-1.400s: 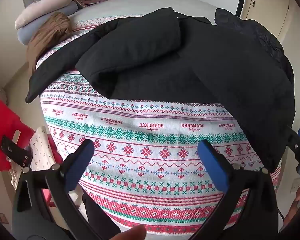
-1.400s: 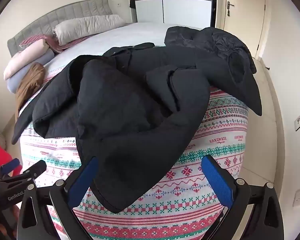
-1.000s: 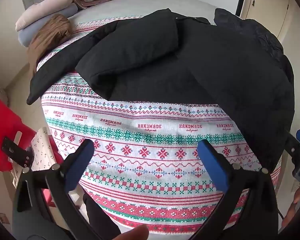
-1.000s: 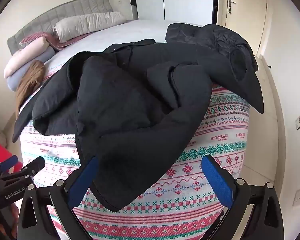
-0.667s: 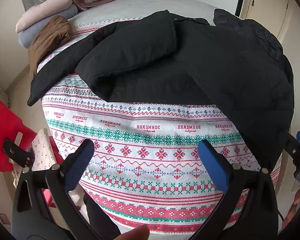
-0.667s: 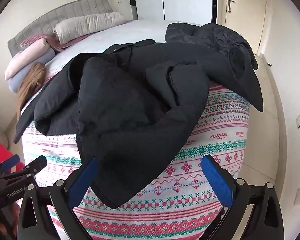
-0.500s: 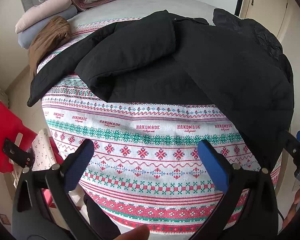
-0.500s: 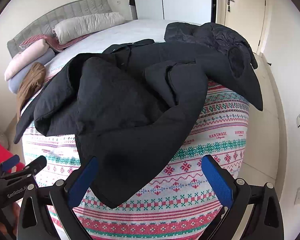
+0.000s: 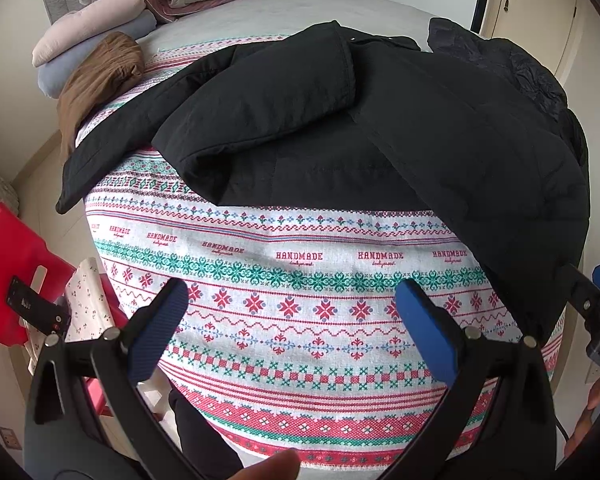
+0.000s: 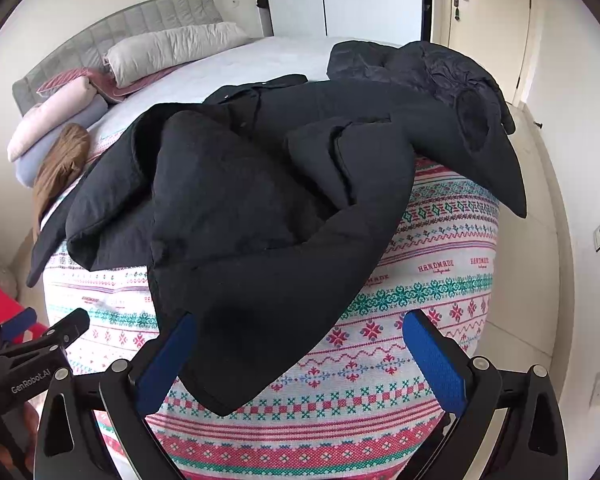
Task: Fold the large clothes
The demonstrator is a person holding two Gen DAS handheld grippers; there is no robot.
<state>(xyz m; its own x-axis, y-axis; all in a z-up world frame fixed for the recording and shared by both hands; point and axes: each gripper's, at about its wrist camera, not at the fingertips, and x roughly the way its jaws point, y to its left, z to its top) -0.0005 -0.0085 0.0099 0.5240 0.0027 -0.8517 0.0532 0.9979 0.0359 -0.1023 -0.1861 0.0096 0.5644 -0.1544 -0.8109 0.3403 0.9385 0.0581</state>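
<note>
- Closest to me, my left gripper point(image 9: 292, 316) is spread wide with nothing between the blue pads, hanging over bare patterned cloth point(image 9: 300, 280) near the foot of the bed. My right gripper point(image 10: 300, 340) is equally wide and empty, but the low corner of the black coat point(image 10: 260, 208) sits right between its fingers.
- Biggest risk, I reckon: pinching only that hanging corner. The coat looks padded and heavy, so lifting from one point would probably drag the whole heap toward the edge and onto the floor.
- Second risk is grabbing the cloth along with the coat. It's a thin woven-looking cover with red and green cross-stitch bands and "HANDMADE" lettering, and it'd bunch easily under a pad.
- The coat itself is matte black, lightly quilted and puffy at the folds. It's lying crumpled across the middle of the bed, one sleeve point(image 9: 112, 152) trailing off the left side, a flap doubled over on top. Layers are hard to tell apart, so closing on two at once is likely.
- Behind it there's a second dark jacket point(image 10: 420, 68), shinier and finer-quilted, touching the coat. Could get dragged along.
- Far end: rolled pillows point(image 10: 172, 52), a brown garment point(image 9: 100, 76), grey padded headboard point(image 10: 112, 36).
</note>
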